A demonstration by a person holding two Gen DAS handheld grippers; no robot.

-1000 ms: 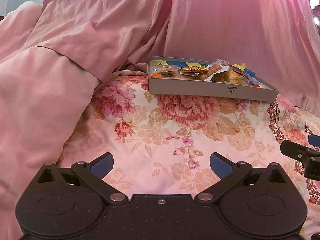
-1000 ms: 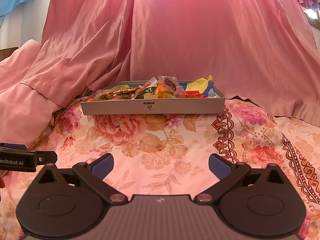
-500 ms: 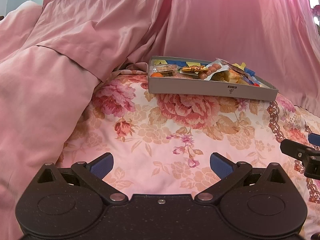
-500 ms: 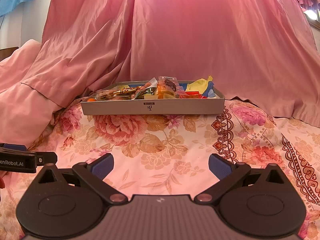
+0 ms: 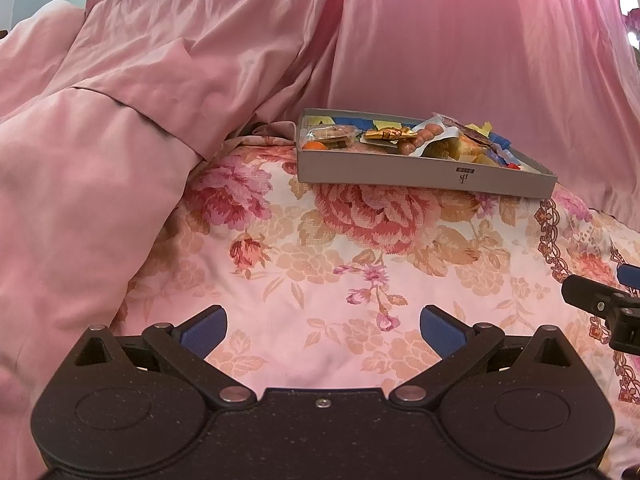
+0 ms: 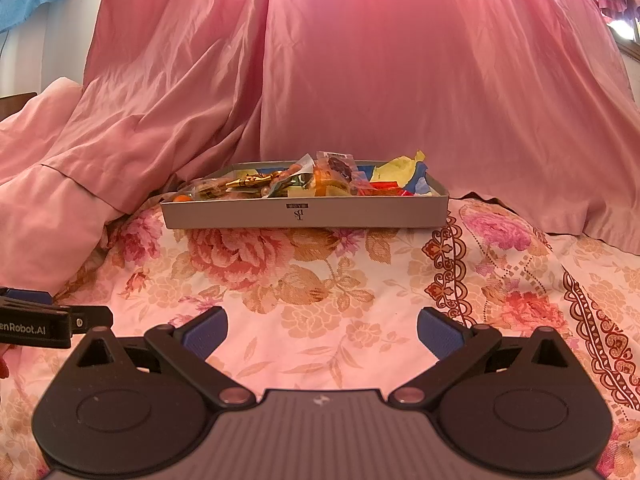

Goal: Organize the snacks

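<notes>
A shallow grey box (image 5: pixel 424 174) (image 6: pixel 304 213) sits on the flowered bedspread, filled with several wrapped snacks (image 5: pixel 400 138) (image 6: pixel 316 180) in gold, orange, yellow, blue and red wrappers. My left gripper (image 5: pixel 323 326) hovers low over the spread, well short of the box, open with nothing between its blue pads. My right gripper (image 6: pixel 322 330) is likewise open and empty, facing the box's long front wall from a distance. Each gripper's tip shows at the edge of the other's view.
Rumpled pink quilt (image 5: pixel 92 168) piles up on the left and close behind the box. A pink curtain (image 6: pixel 400 72) hangs behind. The flowered bedspread (image 6: pixel 304 276) stretches between the grippers and the box. Blue cloth (image 6: pixel 28 0) hangs at the upper left.
</notes>
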